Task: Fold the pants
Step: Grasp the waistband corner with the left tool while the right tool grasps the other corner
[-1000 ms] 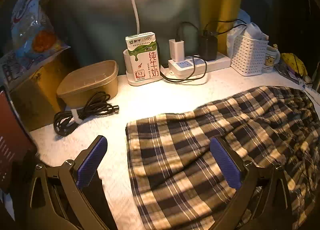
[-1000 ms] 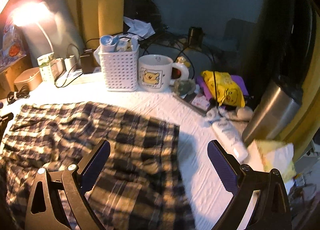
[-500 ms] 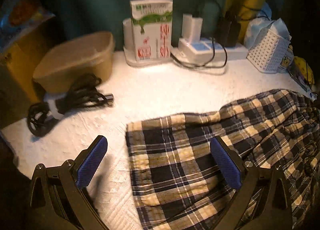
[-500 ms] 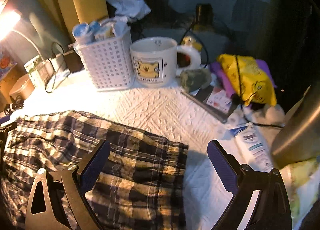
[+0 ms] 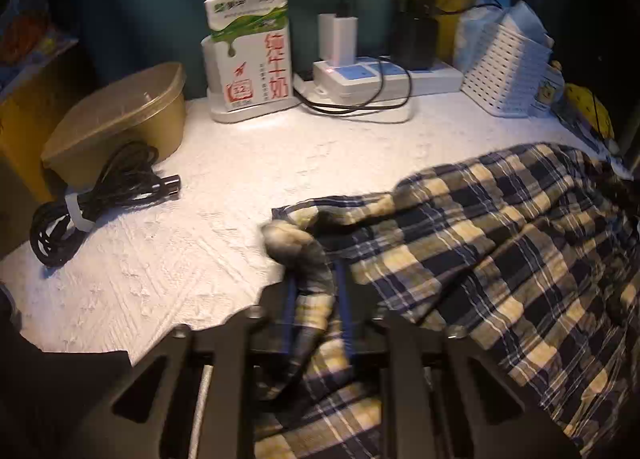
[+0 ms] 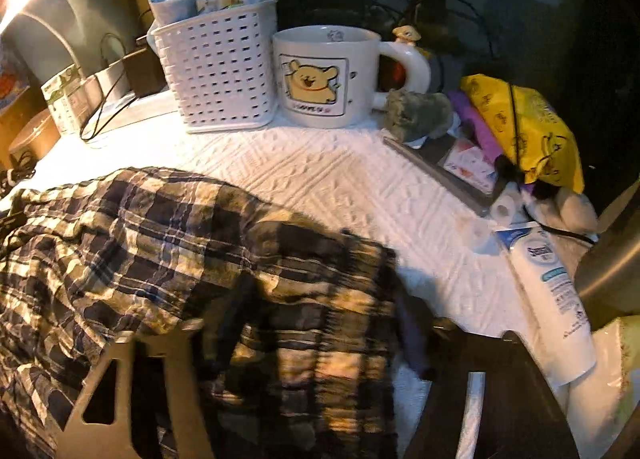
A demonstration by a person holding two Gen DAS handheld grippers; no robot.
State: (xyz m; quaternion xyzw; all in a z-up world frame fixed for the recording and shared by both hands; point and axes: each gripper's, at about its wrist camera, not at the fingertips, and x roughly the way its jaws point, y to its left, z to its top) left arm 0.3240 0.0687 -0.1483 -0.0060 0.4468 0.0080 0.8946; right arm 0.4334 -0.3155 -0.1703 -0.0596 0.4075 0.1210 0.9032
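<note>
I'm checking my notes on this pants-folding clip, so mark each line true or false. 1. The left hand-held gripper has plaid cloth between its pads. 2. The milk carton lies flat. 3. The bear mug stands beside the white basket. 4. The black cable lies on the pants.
1. True: the left hand-held gripper is closing, with a bunched edge of the plaid cloth pants between its blue pads.
2. False: the green and white milk carton stands upright.
3. True: the white bear-print mug stands right of the white perforated plastic basket.
4. False: the coiled black cable lies on the white mat, apart from the pants.
</note>
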